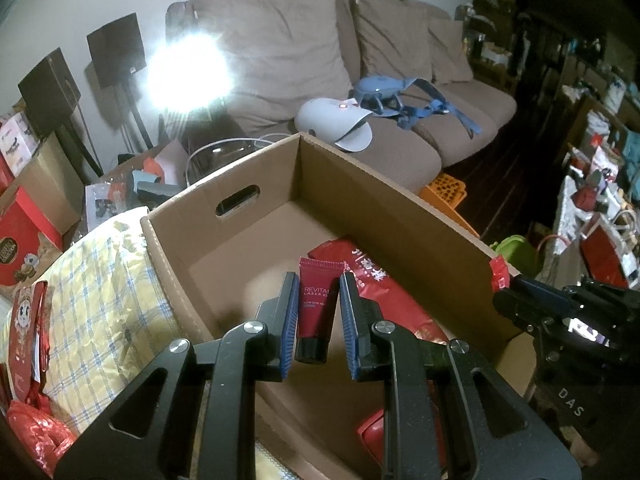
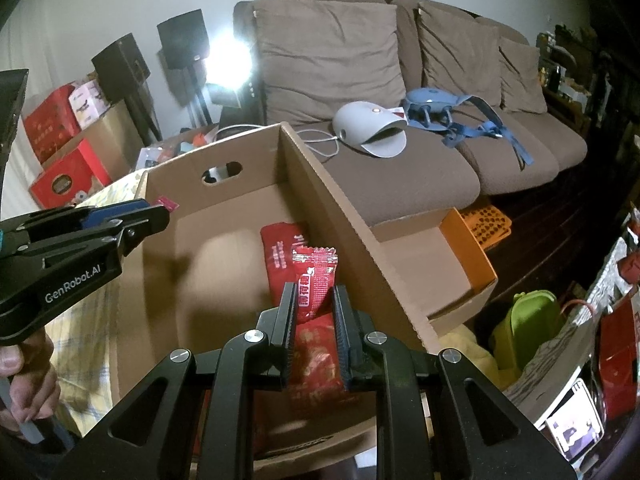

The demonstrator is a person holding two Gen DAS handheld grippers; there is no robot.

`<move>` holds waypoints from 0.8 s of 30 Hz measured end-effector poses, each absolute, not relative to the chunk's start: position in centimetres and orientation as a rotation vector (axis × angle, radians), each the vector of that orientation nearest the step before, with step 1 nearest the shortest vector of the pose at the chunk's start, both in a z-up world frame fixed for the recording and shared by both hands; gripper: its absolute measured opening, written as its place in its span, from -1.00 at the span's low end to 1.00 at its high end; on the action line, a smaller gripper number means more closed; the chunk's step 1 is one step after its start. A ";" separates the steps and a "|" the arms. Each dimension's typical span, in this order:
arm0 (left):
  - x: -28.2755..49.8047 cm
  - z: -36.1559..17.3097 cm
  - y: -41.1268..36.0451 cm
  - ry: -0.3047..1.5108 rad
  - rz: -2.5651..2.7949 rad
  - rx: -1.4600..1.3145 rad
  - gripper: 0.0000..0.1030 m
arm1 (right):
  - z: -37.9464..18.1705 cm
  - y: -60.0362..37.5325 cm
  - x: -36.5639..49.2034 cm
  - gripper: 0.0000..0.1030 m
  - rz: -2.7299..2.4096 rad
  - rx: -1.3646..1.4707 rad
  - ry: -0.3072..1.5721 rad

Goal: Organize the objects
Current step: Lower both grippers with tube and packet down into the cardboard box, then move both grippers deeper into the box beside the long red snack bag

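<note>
An open cardboard box (image 1: pixel 360 184) fills the middle of both views, and both grippers hang over it. My left gripper (image 1: pixel 319 280) is shut on a dark red cream tube (image 1: pixel 318 308), held cap end toward the camera. In the right wrist view that gripper (image 2: pixel 160 210) comes in from the left, with the tube's pink end (image 2: pixel 166 203) showing. My right gripper (image 2: pixel 314 292) is shut on a small red sachet (image 2: pixel 314 276); in the left wrist view it (image 1: pixel 516 284) is at the box's right wall. A large red packet (image 2: pixel 280 256) lies on the box floor.
A brown sofa (image 2: pixel 400 172) behind the box carries a white device (image 2: pixel 368 128) and a blue strap harness (image 2: pixel 448 112). Right of the box are an orange tray (image 2: pixel 484 224) and a green container (image 2: pixel 528 328). A yellow checked cloth (image 1: pixel 104 280) lies left. A hand (image 2: pixel 24 380) holds the left gripper.
</note>
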State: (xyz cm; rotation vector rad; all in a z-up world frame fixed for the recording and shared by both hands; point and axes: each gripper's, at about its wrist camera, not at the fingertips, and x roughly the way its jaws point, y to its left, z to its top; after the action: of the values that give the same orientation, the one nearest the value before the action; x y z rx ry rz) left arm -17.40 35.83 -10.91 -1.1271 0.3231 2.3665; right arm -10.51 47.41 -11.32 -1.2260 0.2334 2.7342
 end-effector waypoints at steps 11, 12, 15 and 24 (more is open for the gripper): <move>-17.4 -11.2 36.0 0.328 2.357 -1.143 -0.63 | -11.5 47.4 -10.6 -0.68 2.730 -1.245 0.231; -17.5 -11.3 36.0 0.327 2.354 -1.147 -0.63 | -11.5 47.4 -10.7 -0.68 2.729 -1.249 0.232; -17.6 -11.5 36.0 0.327 2.347 -1.164 -0.63 | -11.7 47.3 -10.7 -0.68 2.726 -1.255 0.229; -17.9 -11.9 36.0 0.324 2.324 -1.198 -0.63 | -12.1 47.2 -10.9 -0.68 2.717 -1.281 0.220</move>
State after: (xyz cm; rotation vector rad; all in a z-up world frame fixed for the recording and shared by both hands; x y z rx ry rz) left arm -17.92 35.99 -11.92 -1.1984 0.3243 2.3242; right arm -10.91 47.19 -12.05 -1.2806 0.2199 2.7169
